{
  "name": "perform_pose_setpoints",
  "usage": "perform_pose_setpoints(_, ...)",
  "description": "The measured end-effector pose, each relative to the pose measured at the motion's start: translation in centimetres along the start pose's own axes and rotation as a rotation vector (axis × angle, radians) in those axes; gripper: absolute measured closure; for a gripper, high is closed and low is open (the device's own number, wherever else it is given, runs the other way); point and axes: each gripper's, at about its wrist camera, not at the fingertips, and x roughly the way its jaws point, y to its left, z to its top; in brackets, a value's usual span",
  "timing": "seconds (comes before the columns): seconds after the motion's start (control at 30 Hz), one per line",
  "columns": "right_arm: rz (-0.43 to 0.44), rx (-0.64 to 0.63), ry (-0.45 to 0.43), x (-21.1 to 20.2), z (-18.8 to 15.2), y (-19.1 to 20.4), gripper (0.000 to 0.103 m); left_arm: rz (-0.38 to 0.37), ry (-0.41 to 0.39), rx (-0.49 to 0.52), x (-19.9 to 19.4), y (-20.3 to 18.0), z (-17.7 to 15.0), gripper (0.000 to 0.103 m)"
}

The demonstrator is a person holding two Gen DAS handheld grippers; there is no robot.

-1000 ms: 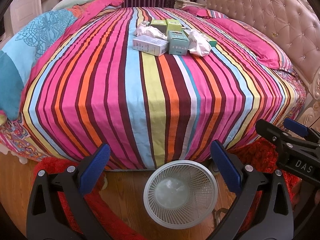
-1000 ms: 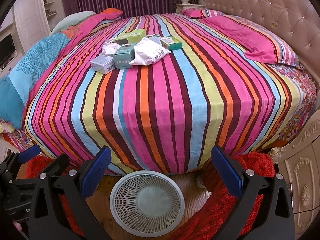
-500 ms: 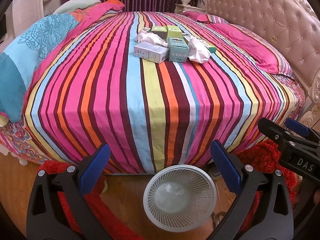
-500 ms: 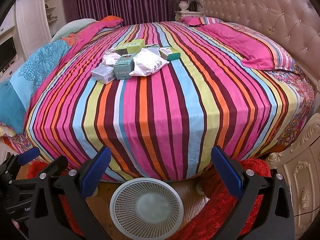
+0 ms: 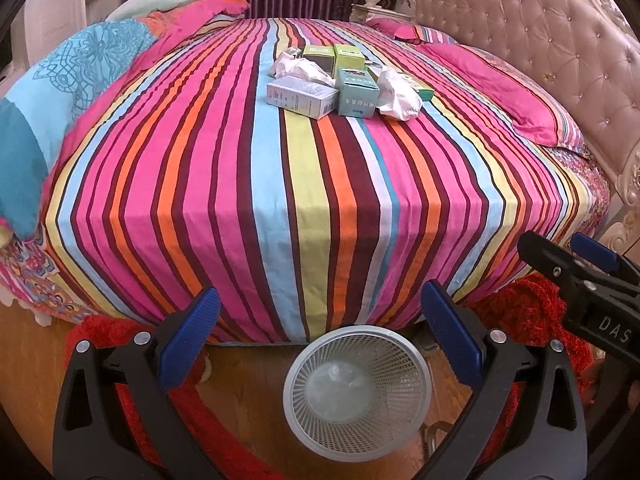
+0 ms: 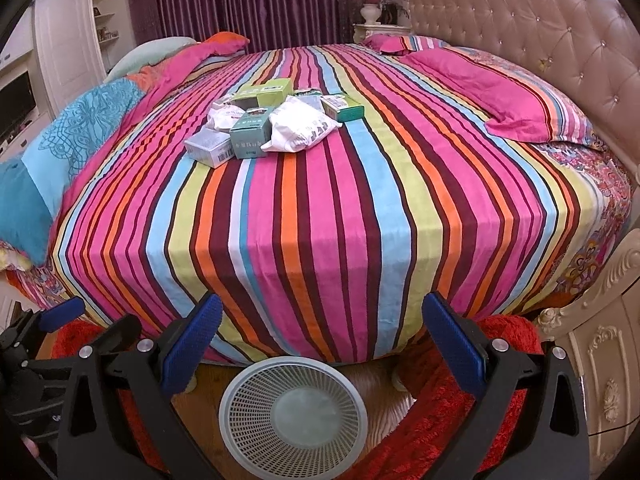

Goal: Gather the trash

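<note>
While both hover above the basket (image 5: pixel 357 394), each hand-held gripper (image 5: pixel 320 340) (image 6: pixel 320 340) gapes wide, holding nothing.

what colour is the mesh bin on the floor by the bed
The mesh bin is white, with a translucent liner inside; the left wrist view shows it best.

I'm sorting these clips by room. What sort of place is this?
A bedroom, most likely: a large bed with a striped cover, a tufted headboard and pillows. A white waste basket stands on the floor at its foot.
</note>
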Motion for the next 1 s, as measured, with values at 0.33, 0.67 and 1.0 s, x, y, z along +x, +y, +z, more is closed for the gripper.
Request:
perform_pose_setpoints(0.33,0.009,-0.011,-0.008,0.3,0.3,0.4,0.007,0.002,-0.007,-0.010,0.5,0.5,0.7,0.006)
perform_pose_setpoints(0.67,0.001,0.019,0.050,2.5,0.3,-0.4,0.007,0.014,0.033,-0.027,2.5,1.4,1.1,0.006)
perform_pose_setpoints(1.0,0.020,0.012,0.084,5.3,1.8,-0.7,0.007,0.018,0.021,-0.048,4.5,2.7,3.2,0.006)
